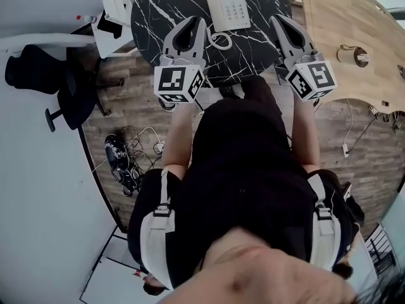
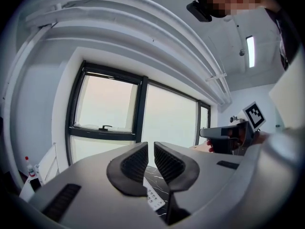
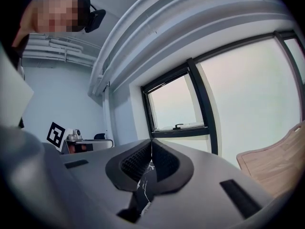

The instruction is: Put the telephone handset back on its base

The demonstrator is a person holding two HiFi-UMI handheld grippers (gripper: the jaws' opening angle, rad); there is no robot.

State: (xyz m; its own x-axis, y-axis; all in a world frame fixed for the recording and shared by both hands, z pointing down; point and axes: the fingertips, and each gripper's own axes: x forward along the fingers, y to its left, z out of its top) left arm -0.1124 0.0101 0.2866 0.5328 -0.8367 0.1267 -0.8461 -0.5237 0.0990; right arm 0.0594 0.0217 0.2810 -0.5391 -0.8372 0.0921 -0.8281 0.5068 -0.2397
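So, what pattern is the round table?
The table is black with white marble veining; head view shows it best.

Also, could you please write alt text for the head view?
Seen from above, a person holds a left gripper and a right gripper over a round black marble table bearing a white telephone with a coiled cord. A wooden table stands at right.

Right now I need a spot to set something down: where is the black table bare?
The black table is bare left of the telephone, out to its rim, and right of it. The coiled cord crowds the near middle.
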